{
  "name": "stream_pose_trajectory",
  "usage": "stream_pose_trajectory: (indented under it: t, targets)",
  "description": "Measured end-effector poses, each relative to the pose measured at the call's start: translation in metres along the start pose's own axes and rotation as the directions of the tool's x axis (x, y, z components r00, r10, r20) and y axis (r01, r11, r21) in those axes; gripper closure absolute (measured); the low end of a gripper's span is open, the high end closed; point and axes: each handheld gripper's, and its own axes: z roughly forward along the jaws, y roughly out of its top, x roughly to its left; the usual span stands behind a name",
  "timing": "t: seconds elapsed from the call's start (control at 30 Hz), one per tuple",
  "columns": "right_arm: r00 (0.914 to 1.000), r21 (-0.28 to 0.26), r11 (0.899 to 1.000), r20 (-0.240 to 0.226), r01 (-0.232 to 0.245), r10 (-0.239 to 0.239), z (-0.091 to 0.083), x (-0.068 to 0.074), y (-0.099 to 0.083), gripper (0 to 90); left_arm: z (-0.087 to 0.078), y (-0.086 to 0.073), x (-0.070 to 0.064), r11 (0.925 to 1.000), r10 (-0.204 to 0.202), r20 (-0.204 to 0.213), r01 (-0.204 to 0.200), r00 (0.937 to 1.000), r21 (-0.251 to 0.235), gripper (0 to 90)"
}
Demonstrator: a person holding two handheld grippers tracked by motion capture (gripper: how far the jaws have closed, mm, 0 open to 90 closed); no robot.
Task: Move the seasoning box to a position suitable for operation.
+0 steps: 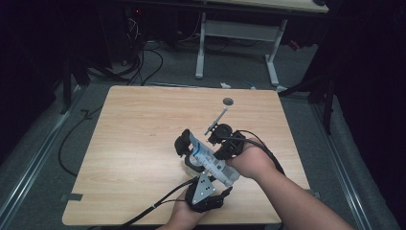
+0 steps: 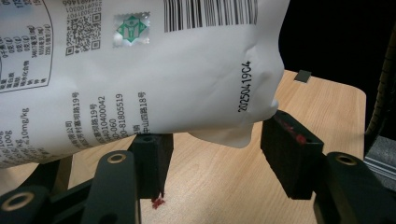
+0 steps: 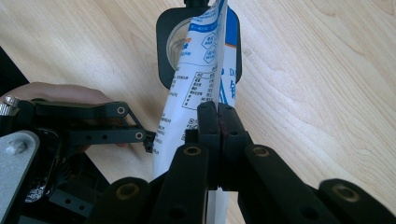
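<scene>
Right gripper [image 3: 218, 122]: I read its jaws as pressed together on the edge of the white printed pouch [image 3: 196, 84], which hangs pinched between them above the wooden table [image 3: 327, 70].

Left gripper [image 2: 215, 154]: jaws stand apart. The pouch [image 2: 154, 70] sits across them, its lower corner dipping into the gap; I cannot tell whether either jaw touches it. Barcode and date print face this camera.

High view: both grippers meet at the table's [image 1: 143, 134] near right part, the pouch [image 1: 210, 160] held between them off the surface. Left hand [image 1: 184, 215] enters from below, right hand [image 1: 251, 160] from the right.
</scene>
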Motion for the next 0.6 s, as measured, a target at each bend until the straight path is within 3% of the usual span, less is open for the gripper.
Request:
stream_pose_trajectory:
  t: [0.6]
  targets:
    - [0.9999, 0.007, 1.000, 0.006, 0.010, -0.010, 0.0015, 0.0010, 0.0052, 90.0, -0.0001, 0.0024, 0.0011, 1.0000, -0.005, -0.003, 0.005, 1.0000, 0.004, 44.7]
